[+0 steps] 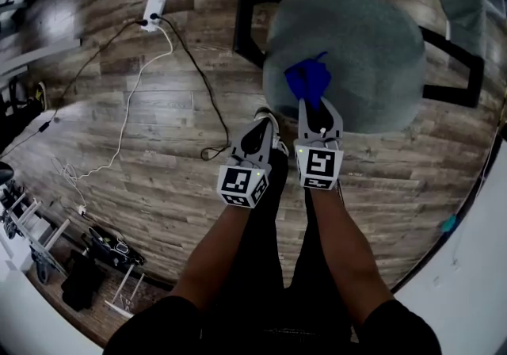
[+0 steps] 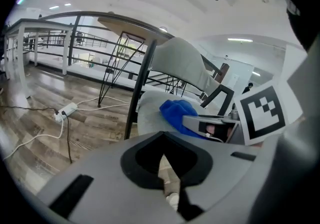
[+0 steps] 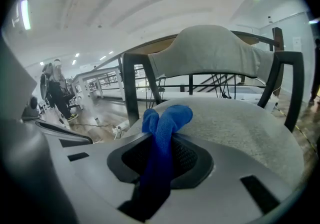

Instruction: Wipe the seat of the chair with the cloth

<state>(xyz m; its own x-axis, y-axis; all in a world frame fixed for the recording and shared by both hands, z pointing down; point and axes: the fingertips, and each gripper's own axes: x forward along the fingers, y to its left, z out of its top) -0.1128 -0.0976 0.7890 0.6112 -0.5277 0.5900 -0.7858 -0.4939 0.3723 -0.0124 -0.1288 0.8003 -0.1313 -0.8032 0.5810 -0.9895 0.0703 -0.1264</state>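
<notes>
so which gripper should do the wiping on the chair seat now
Right. The right gripper is shut on the blue cloth, which lies at the near edge of the chair seat. The left gripper is shut on nothing and sits just off the seat's edge.

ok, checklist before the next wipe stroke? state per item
1. Grip: right gripper shut on the blue cloth: ok.
2. Wiping end: a bunched end of cloth sticks out past the jaws: ok.
3. Position: cloth is over the near-left edge of the chair seat: ok.
4. Contact between cloth and seat: cannot tell.
5. Left gripper: jaws together, empty, beside the right gripper and short of the seat: ok.
</notes>
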